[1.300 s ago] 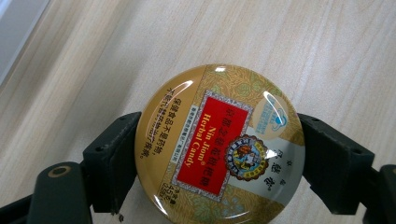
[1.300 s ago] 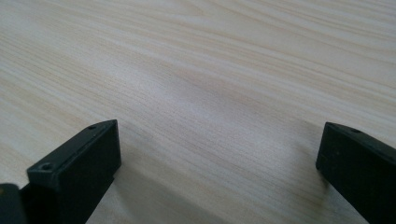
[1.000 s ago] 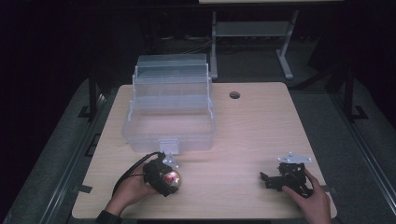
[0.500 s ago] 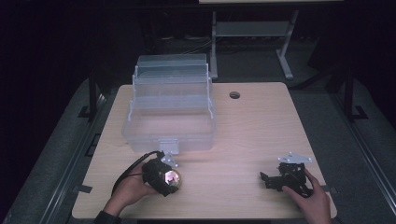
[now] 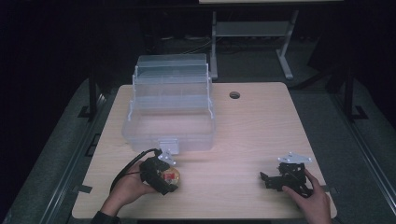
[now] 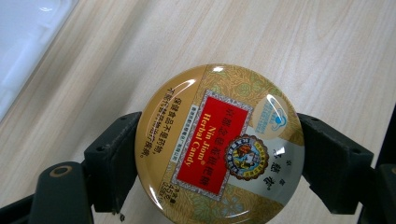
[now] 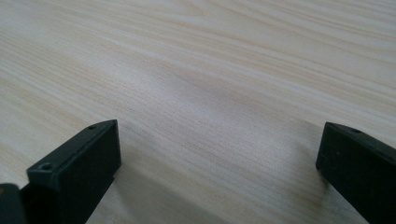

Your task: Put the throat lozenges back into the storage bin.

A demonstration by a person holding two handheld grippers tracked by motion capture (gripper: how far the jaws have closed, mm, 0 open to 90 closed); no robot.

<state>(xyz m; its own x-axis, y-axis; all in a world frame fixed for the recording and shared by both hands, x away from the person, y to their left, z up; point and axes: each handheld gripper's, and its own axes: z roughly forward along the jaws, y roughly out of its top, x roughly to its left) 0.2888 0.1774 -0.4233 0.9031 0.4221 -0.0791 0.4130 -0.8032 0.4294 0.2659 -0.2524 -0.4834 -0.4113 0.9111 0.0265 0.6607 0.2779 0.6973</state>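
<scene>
Where the high view looks down, a pale wood-grain worktop (image 5: pixel 252 135) is seen to carry everything, and on its far left part a clear plastic box (image 5: pixel 169 122) with stepped tiers is stood open, its front latch turned toward the person. Near the front left edge, just in front of that box, the left gripper (image 5: pixel 167 178) is held in the person's left hand (image 5: pixel 127 189), a black cable looping from it. Near the front right edge, well apart from the box, the right gripper (image 5: pixel 276 179) is held low over the worktop in the right hand (image 5: pixel 310 198), a grey three-cornered plate sitting on top of it.

In the left gripper view, the jaws are seen clamped on a round candy tin (image 6: pixel 219 145), one black jaw pressed against each side of its rim. The tin is gold with a red label panel and a leaf pattern, its lid face turned to the camera, and bare wood is seen behind it; a corner of the clear box is seen at the upper left. In the high view the same tin (image 5: pixel 171 176) is seen at the tip of the left gripper.

In the right gripper view, the jaws are spread wide apart, with nothing between them but bare wood grain.
</scene>
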